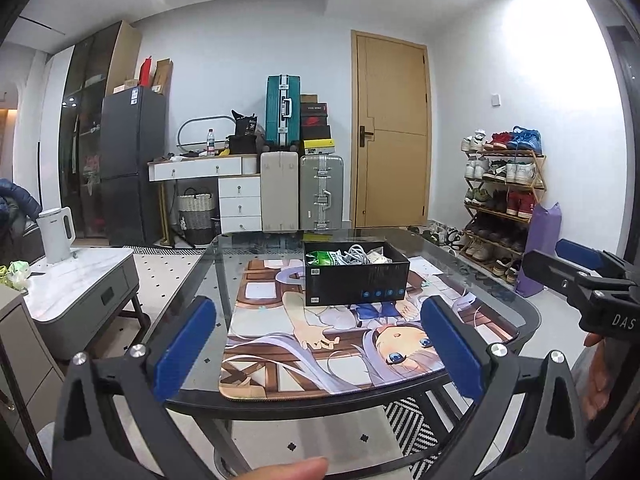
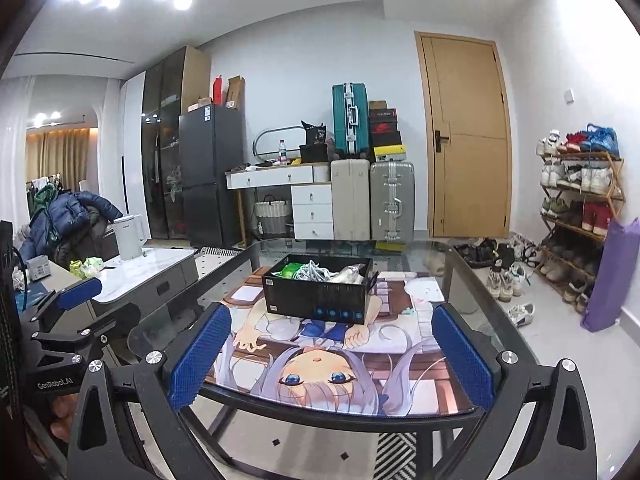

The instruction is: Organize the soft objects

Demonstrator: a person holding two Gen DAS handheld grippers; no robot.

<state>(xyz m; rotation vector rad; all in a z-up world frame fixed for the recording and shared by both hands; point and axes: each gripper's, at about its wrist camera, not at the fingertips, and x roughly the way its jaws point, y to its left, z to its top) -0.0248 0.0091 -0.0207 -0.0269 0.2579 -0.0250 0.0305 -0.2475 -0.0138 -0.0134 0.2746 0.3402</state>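
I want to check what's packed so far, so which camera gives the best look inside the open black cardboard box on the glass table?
The right wrist view. The open black cardboard box sits near centre, showing the green packet, grey cables and white items. The left wrist view shows the same box and contents from a similar angle, slightly off-centre.

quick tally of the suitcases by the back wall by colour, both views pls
teal suitcase: 1, standing on top of the others
beige suitcase: 1, on the floor
silver suitcase: 1, on the floor beside the beige one
total: 3
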